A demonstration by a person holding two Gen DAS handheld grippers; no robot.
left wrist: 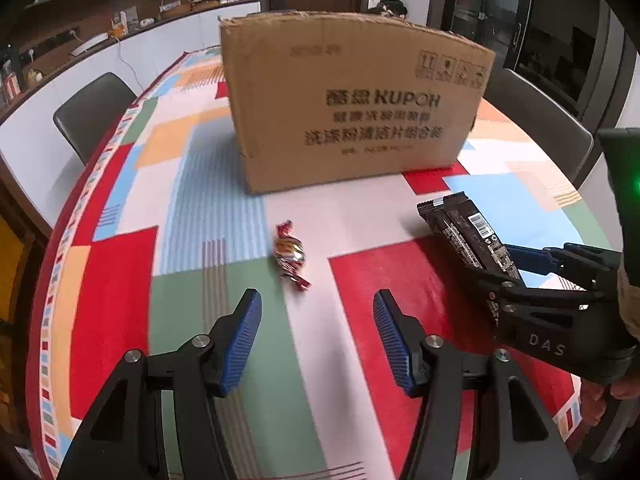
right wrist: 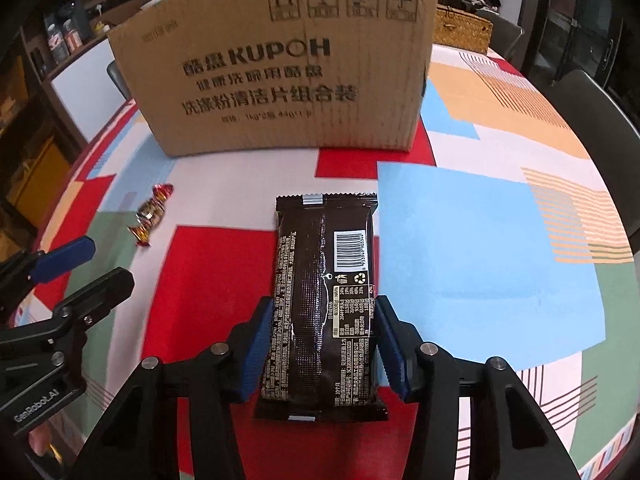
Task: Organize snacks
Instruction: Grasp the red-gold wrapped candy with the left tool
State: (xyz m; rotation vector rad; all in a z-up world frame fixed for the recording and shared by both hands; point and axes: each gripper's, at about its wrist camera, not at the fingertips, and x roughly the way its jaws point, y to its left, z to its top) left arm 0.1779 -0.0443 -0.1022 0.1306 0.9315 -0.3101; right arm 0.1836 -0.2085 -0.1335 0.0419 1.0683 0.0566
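A dark snack pack (right wrist: 320, 260) with a barcode lies lengthwise between the blue pads of my right gripper (right wrist: 324, 304), which touch both its long edges, shut on it. In the left wrist view the same pack (left wrist: 460, 228) sticks out of the right gripper (left wrist: 506, 270) at a tilt over the table. A red and gold wrapped candy (left wrist: 289, 254) lies on the tablecloth just beyond my left gripper (left wrist: 318, 300), which stands open with nothing between its fingers. The candy (right wrist: 151, 214) is left of the pack, near the left gripper (right wrist: 105, 262).
A large open cardboard box (left wrist: 352, 100) stands behind both snacks on the patchwork tablecloth (right wrist: 480, 220). A wicker basket (right wrist: 462, 30) sits behind the box at the right. Dark chairs (left wrist: 94, 108) stand at the table's left and right (left wrist: 540, 120) sides.
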